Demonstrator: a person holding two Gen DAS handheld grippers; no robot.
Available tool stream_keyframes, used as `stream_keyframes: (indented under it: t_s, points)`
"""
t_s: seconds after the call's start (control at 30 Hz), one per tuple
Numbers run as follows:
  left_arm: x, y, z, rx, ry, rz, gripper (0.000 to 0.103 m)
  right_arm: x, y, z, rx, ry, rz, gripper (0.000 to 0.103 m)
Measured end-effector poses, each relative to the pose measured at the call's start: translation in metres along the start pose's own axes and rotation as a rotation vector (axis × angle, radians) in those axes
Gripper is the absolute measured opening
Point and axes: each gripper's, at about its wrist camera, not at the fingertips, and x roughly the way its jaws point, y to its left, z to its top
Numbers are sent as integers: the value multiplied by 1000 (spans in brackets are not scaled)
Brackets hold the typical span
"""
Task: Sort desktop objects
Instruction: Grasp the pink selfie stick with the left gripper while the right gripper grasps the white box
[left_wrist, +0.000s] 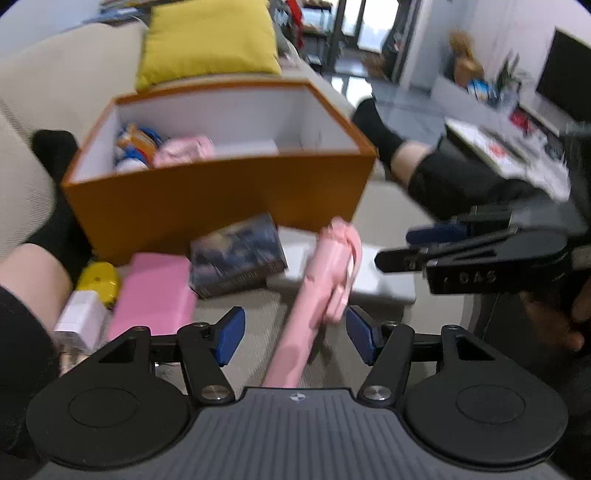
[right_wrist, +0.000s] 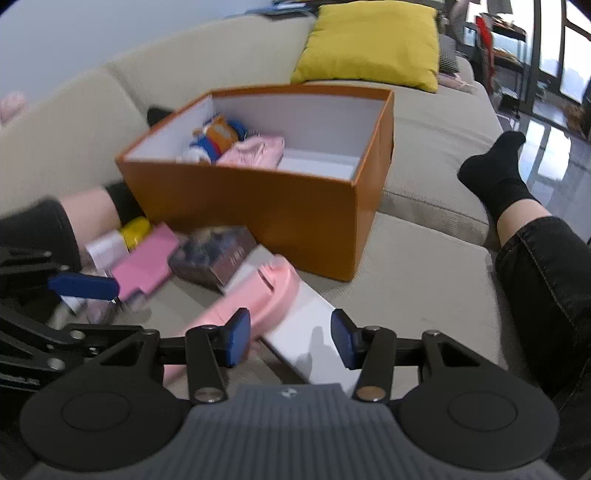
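Note:
An orange box stands on the beige sofa, holding a blue-and-orange toy and a pink cloth. In front of it lie a long pink device, a dark box, a pink box, a white flat box, a yellow object and a white item. My left gripper is open, its pads either side of the pink device. My right gripper is open over the white box.
A yellow cushion leans on the sofa back behind the box. The person's legs in black socks lie on both sides. The right gripper shows in the left wrist view. A TV stand with clutter is far right.

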Motion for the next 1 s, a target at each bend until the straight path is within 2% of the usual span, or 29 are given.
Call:
stream_keyframes:
  t_s: [0.17,0.3,0.37,0.43,0.53,0.63,0.73,0.83,1.0]
  points:
    - [23,-13,-11,87,62,36,66,11,8,-2,-111,43,-17,52]
    - [40,-13,-14,115,93,40,62,22,21,-4,-233,68,-44,51]
    - [49,-13,-15,118,118,34,51,27,26,-5,-285,76,-59,51]
    - [55,-12,-14,121,129,37,47,32,29,-6,-329,87,-60,51]
    - [60,-10,-12,109,138,16,42,41,33,-6,-387,109,-72,51]
    - [67,-10,-13,116,148,21,42,50,37,-8,-443,129,-80,52]
    - [73,-8,-16,111,165,10,35,56,43,-12,-513,116,-108,53]
    - [71,-5,-17,106,168,7,34,59,46,-12,-541,112,-115,56]
    - [61,14,-23,-5,193,13,35,68,57,-22,-662,101,-161,66]
